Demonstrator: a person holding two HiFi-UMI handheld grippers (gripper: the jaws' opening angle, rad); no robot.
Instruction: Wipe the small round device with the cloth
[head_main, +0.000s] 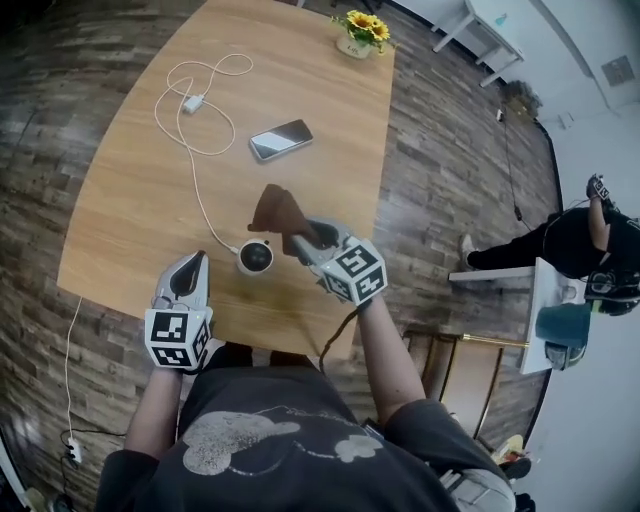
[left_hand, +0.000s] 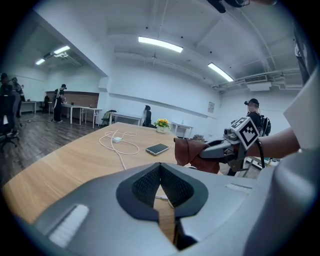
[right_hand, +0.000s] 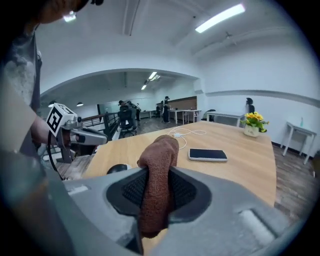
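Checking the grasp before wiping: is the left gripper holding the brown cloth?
No, the cloth is clamped in the right gripper, while the left gripper is shut on nothing.

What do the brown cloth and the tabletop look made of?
The brown cloth, clamped in the right gripper, looks like terry or microfibre: nubby, looped, matt pile. The light tabletop looks like wood or wood-look laminate: fine grain lines, smooth satin surface.

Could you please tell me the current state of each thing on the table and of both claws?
Left claw: shut, empty.
Right claw: shut on the brown terry cloth.
Brown terry cloth: bunched, held upright.
Small round black-and-white device: uncovered, untouched.
Flat rectangular smartphone: face up, screen dark.
White charging cable: loosely looped.
Potted yellow flowers: upright.
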